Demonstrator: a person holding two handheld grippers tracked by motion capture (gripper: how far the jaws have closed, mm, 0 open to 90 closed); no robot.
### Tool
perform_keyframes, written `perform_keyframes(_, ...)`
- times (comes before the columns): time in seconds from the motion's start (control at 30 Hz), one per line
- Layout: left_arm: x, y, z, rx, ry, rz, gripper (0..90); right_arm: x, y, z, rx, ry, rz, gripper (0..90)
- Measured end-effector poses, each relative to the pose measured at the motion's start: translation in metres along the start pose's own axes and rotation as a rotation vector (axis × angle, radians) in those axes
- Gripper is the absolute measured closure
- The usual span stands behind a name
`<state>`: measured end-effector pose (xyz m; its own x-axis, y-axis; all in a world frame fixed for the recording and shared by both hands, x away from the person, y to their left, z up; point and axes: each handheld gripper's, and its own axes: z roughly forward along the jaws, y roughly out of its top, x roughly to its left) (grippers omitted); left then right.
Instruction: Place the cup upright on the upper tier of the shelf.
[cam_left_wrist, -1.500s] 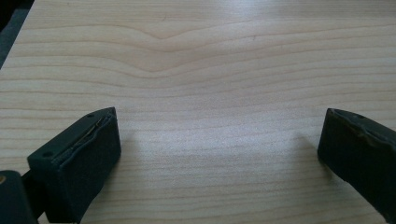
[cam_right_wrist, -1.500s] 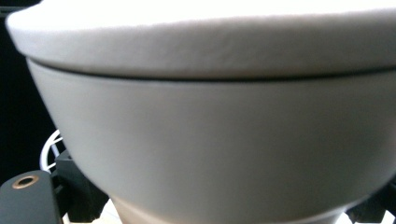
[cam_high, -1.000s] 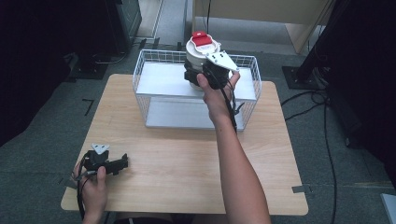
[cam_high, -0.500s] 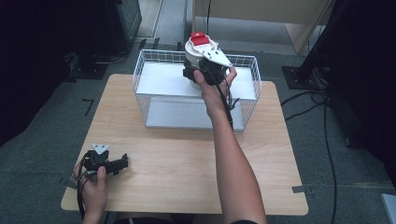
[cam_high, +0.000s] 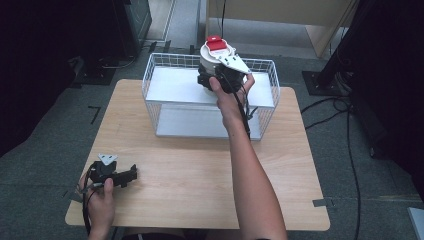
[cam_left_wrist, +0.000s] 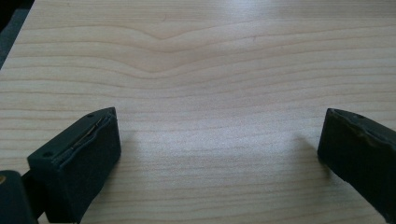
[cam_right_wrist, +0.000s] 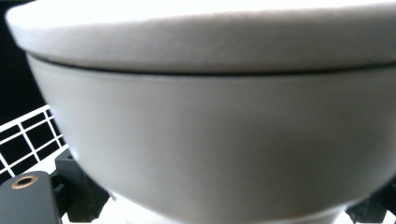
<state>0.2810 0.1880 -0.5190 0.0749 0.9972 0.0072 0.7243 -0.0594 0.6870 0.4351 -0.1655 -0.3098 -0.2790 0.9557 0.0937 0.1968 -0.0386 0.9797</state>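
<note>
A white lidded container (cam_high: 214, 59) with a red piece (cam_high: 215, 44) on top hangs over the back rim of a white wire basket (cam_high: 150, 82). My right gripper (cam_high: 212, 80) is shut on its lower part, with a hand behind it. In the right gripper view the container (cam_right_wrist: 210, 121) is very close, its lid rim across the top, and a black jaw stands at each bottom corner beside its base. My left gripper (cam_high: 131, 175) rests low on the wooden table (cam_high: 200, 170) near the front left corner. Its jaws (cam_left_wrist: 219, 149) stand open over bare wood.
The basket holds a white liner (cam_high: 175, 85) and sits on the far half of the table. Black cables (cam_high: 245, 107) trail along the right forearm. Dark equipment stands (cam_high: 325, 75) and floor cables surround the table. White basket wires (cam_right_wrist: 28, 135) show at the left.
My right hand has shifted a little to the left with the container still held above the basket. The left gripper has stayed where it was.
</note>
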Motion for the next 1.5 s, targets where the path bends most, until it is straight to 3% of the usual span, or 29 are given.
perform_keyframes(0.17, 0.0, 0.0, 0.0, 0.0, 0.001, -0.001, 0.0, -0.002, -0.002, -0.002, -0.007, 0.026, 0.011, 6.8)
perform_keyframes(0.37, 0.0, 0.0, 0.0, 0.0, 0.001, -0.001, 0.0, -0.001, -0.007, -0.006, -0.004, 0.004, 0.014, 5.4)
perform_keyframes(0.7, 0.0, 0.0, 0.0, 0.002, 0.0, 0.001, 0.0, -0.004, -0.024, -0.016, 0.019, 0.023, -0.004, 5.0)
perform_keyframes(1.1, 0.0, 0.0, 0.0, 0.001, 0.001, 0.001, 0.0, -0.014, -0.044, -0.043, 0.025, 0.017, -0.026, 5.0)
perform_keyframes(1.5, 0.0, 0.0, 0.0, 0.001, 0.001, 0.001, 0.0, -0.026, -0.063, -0.081, 0.031, 0.005, -0.057, 5.1)
